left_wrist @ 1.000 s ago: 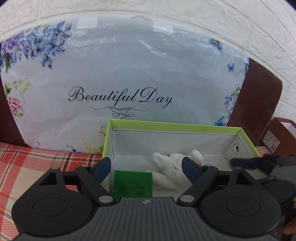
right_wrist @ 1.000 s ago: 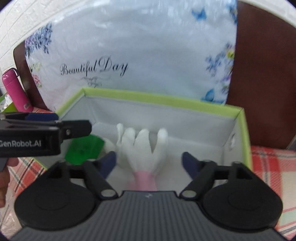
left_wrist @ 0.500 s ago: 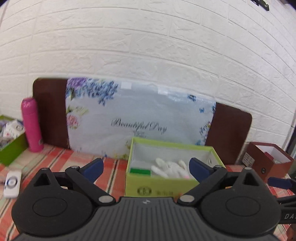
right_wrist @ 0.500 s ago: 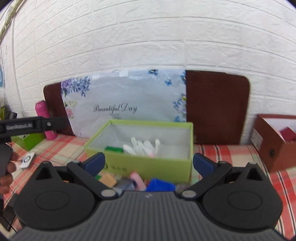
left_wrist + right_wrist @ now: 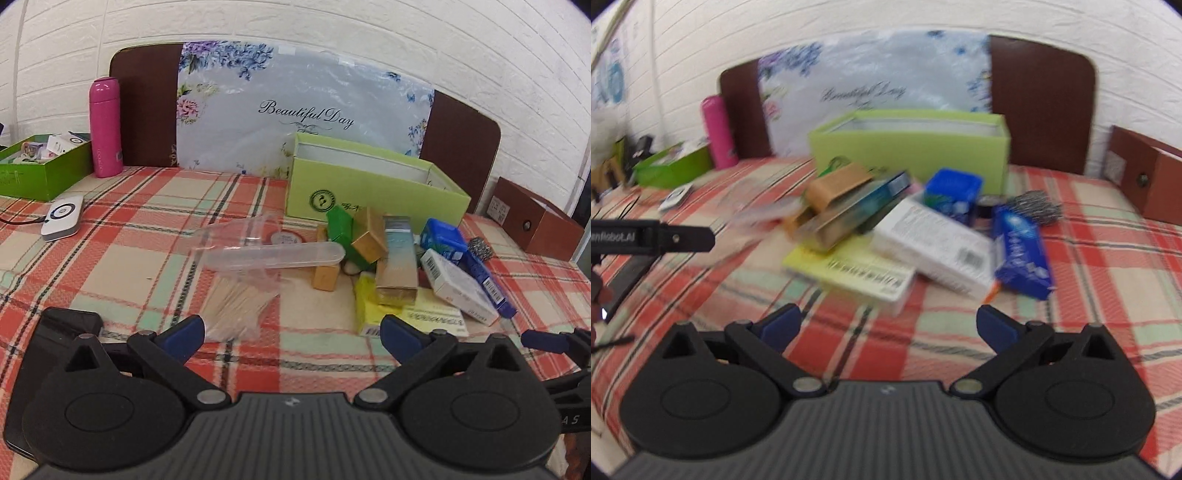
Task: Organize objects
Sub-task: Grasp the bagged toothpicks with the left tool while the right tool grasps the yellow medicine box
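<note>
Your left tongs [image 5: 291, 334] stand wide open with nothing between the pads; your right tongs [image 5: 888, 325] are just as wide and just as empty. Earlier frames are given, so note this: both sets of jaws have just been opening, with nothing between them.

Both hang over the plaid cloth [image 5: 140, 266] near its front edge — whether a counter or a bed lies under it, you cannot tell.

The things to sort lie in a heap in front of the lime box [image 5: 373, 188], which stands open at the back against a floral bag [image 5: 295, 110]. In the left view a clear case [image 5: 273, 254] lies at the heap's left side, partly over a bag of toothpicks [image 5: 236, 306]. To the right of the case are a green box [image 5: 343, 229], a gold box [image 5: 369, 236] tilted on it, and a teal-and-gold carton [image 5: 397, 262]. A yellow pack [image 5: 373, 310] lies flat under the carton, nearest your tongs. Further right come a white box [image 5: 458, 284] and a blue tube box [image 5: 487, 280], with a steel scourer [image 5: 480, 249] just behind them.

Off to the left, well apart from the heap, stand a pink flask [image 5: 105, 127] and a green tray [image 5: 40, 166] — a white remote [image 5: 62, 218] lies in front of them. A brown box [image 5: 535, 221] sits at the far right.

The right view is blurred.
</note>
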